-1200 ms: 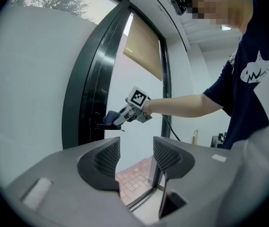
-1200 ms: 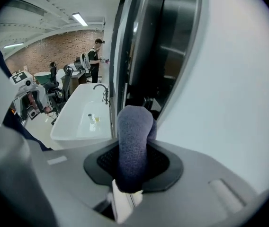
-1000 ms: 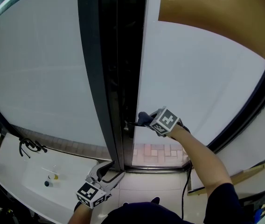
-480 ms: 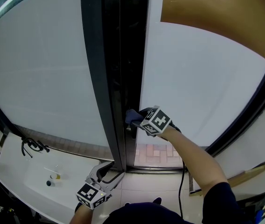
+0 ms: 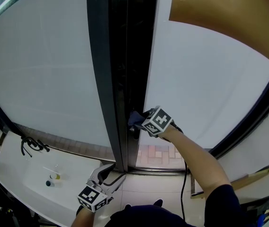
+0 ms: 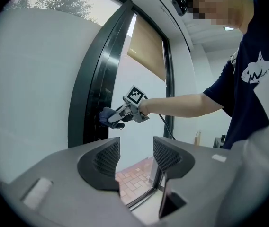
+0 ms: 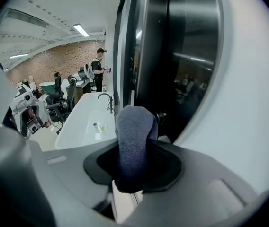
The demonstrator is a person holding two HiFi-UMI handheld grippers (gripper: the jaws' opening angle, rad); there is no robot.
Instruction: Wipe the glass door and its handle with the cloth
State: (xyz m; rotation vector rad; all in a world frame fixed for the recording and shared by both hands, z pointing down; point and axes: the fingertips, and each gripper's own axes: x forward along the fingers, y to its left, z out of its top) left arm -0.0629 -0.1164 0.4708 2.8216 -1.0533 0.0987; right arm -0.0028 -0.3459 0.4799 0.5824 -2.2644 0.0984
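The frosted glass door (image 5: 201, 84) stands beside a black frame (image 5: 118, 79). My right gripper (image 5: 141, 120) is shut on a blue-grey cloth (image 5: 134, 118), which presses against the door's dark edge at handle height. In the right gripper view the cloth (image 7: 134, 136) sticks up between the jaws of the gripper (image 7: 134, 167), with a dark handle knob (image 7: 162, 117) just behind it. My left gripper (image 5: 108, 176) hangs low near the frame's foot, open and empty. In the left gripper view its jaws (image 6: 135, 157) stand apart, and the right gripper (image 6: 127, 113) with the cloth (image 6: 107, 117) shows beyond.
A white sink counter (image 5: 21, 178) with a black faucet (image 5: 30, 146) and small bottles (image 5: 53, 178) lies at lower left. Brick paving (image 5: 158, 152) shows through the door's clear bottom strip. A tan blind (image 5: 229, 18) hangs at upper right. People (image 7: 98, 70) work far behind.
My right gripper has carried the cloth left and slightly up, from the frosted glass onto the door's dark edge. The left gripper has stayed put.
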